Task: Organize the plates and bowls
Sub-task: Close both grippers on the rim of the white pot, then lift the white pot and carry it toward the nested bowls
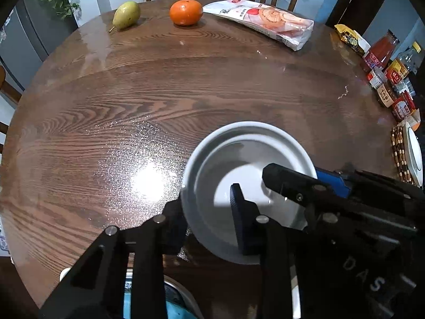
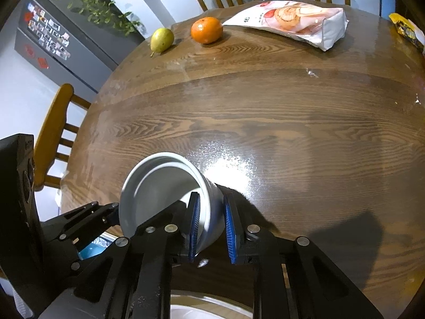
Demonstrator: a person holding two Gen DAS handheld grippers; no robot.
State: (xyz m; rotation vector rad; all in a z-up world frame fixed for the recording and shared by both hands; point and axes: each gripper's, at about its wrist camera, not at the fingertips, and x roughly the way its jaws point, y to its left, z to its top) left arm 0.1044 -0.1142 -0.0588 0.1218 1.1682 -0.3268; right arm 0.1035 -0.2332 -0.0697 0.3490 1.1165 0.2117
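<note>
A white bowl [image 1: 239, 159] is held above the round wooden table [image 1: 186, 85], gripped from both sides. My left gripper [image 1: 207, 212] is shut on its left wall, one finger inside and one outside. My right gripper [image 2: 211, 226] is shut on its right wall, with blue pads [image 2: 230, 228] either side of the rim; the bowl [image 2: 159, 186] tilts toward the left there. The right gripper also shows in the left wrist view [image 1: 305, 186]. Another white dish [image 1: 414, 156] stands at the table's right edge on a beaded mat.
A pear [image 1: 126, 14], an orange [image 1: 186, 12] and a snack bag [image 1: 265, 21] lie at the far edge. Sauce jars and bottles [image 1: 387, 77] crowd the right edge. Wooden chairs [image 2: 55, 133] stand around the table. A steel rim and something blue [image 1: 170, 300] lie below the grippers.
</note>
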